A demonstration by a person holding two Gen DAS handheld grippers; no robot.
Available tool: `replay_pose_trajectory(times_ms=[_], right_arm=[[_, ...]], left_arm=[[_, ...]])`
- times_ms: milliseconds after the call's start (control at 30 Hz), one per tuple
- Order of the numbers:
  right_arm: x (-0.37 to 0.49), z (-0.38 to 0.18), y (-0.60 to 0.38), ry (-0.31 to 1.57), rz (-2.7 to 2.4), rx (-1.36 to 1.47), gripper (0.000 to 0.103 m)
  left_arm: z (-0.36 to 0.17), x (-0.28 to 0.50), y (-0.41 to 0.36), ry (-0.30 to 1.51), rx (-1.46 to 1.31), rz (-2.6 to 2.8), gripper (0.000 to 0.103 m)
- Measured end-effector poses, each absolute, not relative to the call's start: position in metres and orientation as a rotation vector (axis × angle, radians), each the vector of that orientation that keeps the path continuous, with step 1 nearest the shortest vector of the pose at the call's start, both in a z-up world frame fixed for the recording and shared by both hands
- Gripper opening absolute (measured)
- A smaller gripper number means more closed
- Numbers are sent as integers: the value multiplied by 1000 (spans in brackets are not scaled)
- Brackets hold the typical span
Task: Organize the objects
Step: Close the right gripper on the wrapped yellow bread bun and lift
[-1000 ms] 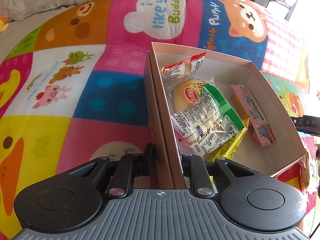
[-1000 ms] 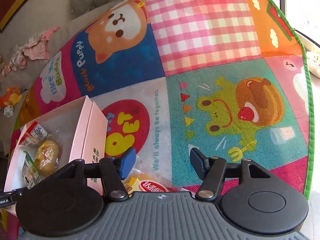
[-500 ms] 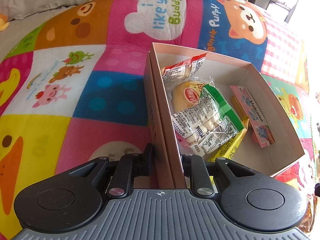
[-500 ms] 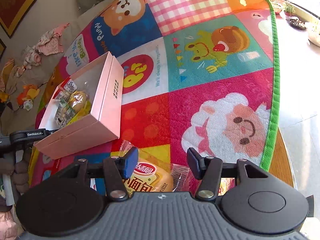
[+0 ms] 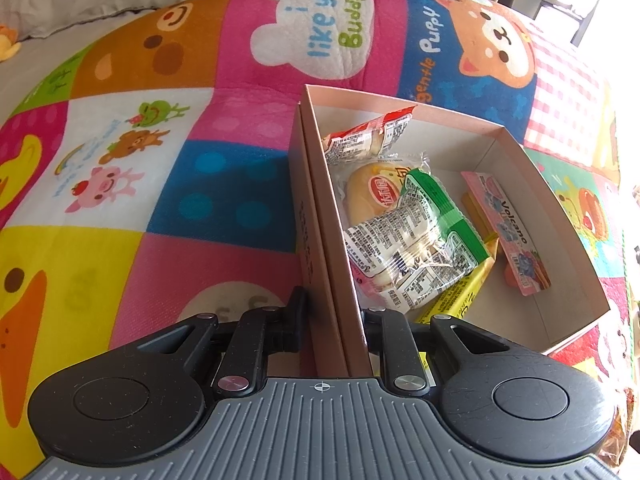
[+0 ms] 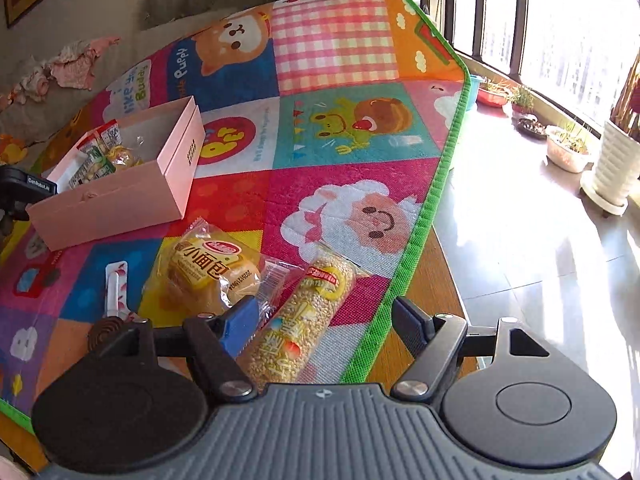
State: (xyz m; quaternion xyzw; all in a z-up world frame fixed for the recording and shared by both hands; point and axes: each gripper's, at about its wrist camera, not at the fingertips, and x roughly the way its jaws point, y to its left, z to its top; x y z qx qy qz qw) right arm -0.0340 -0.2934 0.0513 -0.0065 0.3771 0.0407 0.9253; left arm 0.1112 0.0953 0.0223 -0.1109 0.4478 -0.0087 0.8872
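**Box pinned at its wall, right claw spreading over loose snacks**

Bright cartoon panels are covering the play mat that is filling the left wrist view, with grey bedding lying beyond its far edge. On the mat a pink box is sitting open. The left gripper is pinching the box's near side wall, one finger outside and one inside, pressed against the doubled cardboard. Inside the box, snack packets are lying in a heap: a red-edged packet at the far end, a bun in clear wrap below it, a green packet lying over the bun, a yellow packet showing underneath, and a pink card leaning near the right wall.

Sunlit floor tiles and potted plants by a window are showing at the right of the right wrist view, past the mat's green border. The box is sitting at the left, well apart from the right gripper, with the left gripper's black body just beside its near corner. The right gripper's jaws are opening, hovering wide over two loose snacks on the mat: a wrapped bread just beyond the blue left finger, and a grain bar lying lengthwise between the fingers, touched by neither pad. A small white item is lying left of the bread.
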Motion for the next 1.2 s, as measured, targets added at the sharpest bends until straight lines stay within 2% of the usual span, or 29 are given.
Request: replay_pose_trajectory(times_ms=[100,167,300,333,367,400,733,900,1033,1200], right_arm=[[-39,59,-290,749,133,-16,74],[-43,61,-283,751,174,-22,79],[-51,50,-261,795,277,-4,80],[-52,47,-257,801,286,14,84],[-54,45,-253,800,293,25,92],[-56,44,-248,796,304,27,93],[-55,64,-233,673,344,-136,94],[-20,51,-237,704,346,-113,94],[2,34,-240,750,338,-60,99],[-1,24,-239,796,367,-29,99]], left_arm=[[22,111,95,931,-232,-12,20],[22,111,95,930,-233,-12,20],[22,111,95,931,-230,-11,20],[22,111,95,931,-231,-11,20],[22,111,95,931,-231,-11,20],[22,111,95,931,-230,-11,20],[22,110,95,931,-228,-12,20],[22,110,94,932,-228,-11,20],[22,110,95,932,-228,-14,20],[22,110,95,932,-228,-14,20]])
